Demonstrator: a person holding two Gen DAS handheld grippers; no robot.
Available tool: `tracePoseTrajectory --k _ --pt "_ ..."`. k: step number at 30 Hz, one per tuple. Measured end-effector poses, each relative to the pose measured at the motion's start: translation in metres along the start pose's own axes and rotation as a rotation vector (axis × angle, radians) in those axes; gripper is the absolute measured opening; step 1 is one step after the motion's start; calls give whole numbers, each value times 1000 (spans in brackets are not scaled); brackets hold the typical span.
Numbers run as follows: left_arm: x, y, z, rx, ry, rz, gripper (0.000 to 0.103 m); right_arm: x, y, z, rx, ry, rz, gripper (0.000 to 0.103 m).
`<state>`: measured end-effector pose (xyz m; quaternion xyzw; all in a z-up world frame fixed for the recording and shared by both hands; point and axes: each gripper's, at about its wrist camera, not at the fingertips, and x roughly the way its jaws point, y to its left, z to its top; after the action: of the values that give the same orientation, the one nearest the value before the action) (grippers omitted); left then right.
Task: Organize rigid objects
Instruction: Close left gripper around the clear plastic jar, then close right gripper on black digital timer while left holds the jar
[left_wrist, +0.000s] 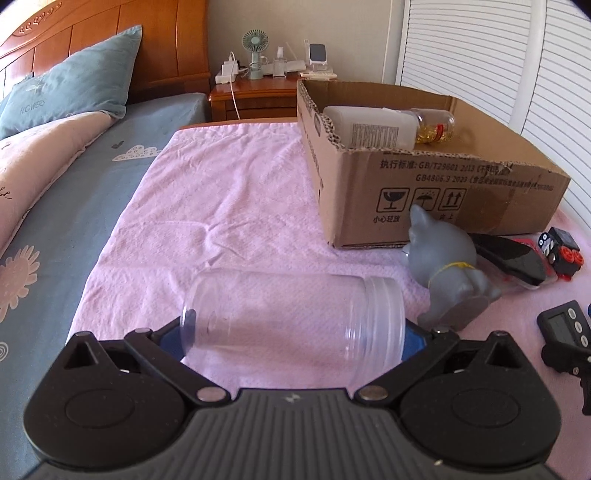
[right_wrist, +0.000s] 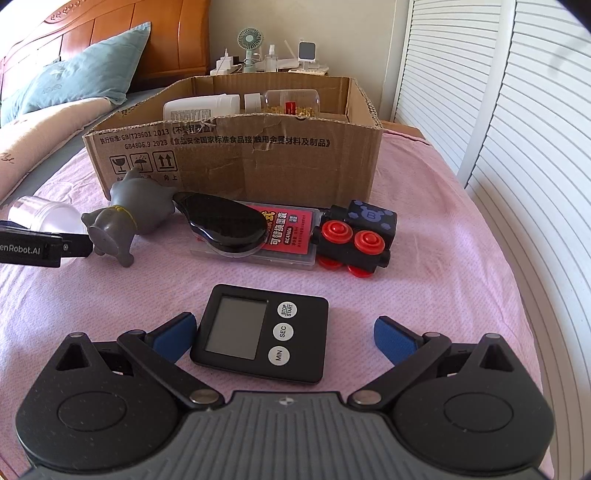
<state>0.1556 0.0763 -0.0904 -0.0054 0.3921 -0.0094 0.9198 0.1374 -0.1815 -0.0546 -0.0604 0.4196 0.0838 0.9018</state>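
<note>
I'm holding my right gripper (right_wrist: 283, 332) spread around the black timer (right_wrist: 260, 334), not yet gripping. My left gripper (left_wrist: 293, 328) is pinching the clear jar (left_wrist: 291, 314) end to end. Next I'm lifting it into the cardboard box (left_wrist: 436, 192) beyond.

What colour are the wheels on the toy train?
Red wheels on the black toy train, clearest in the right wrist view.

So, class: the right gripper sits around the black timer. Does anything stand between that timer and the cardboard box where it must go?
Yes. Between the timer and the cardboard box lie a red card case with a black pouch on it, and a toy train. The right gripper would probably need to lift it over them.
</note>
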Motion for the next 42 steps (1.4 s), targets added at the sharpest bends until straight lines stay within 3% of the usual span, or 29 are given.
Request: tracePoseTrajectory --k 23,33,37,42 --pt "-36 9 -28 41 -33 -14 102 3 16 8 -14 39 20 103" --pt "-45 8 -19 66 -66 -23 101 -5 19 11 -18 38 12 76" --pt "-44 9 -18 78 -64 -23 100 -5 19 11 -23 44 11 75" --pt "-44 9 -14 106 -50 -54 91 -6 18 13 -29 58 20 75"
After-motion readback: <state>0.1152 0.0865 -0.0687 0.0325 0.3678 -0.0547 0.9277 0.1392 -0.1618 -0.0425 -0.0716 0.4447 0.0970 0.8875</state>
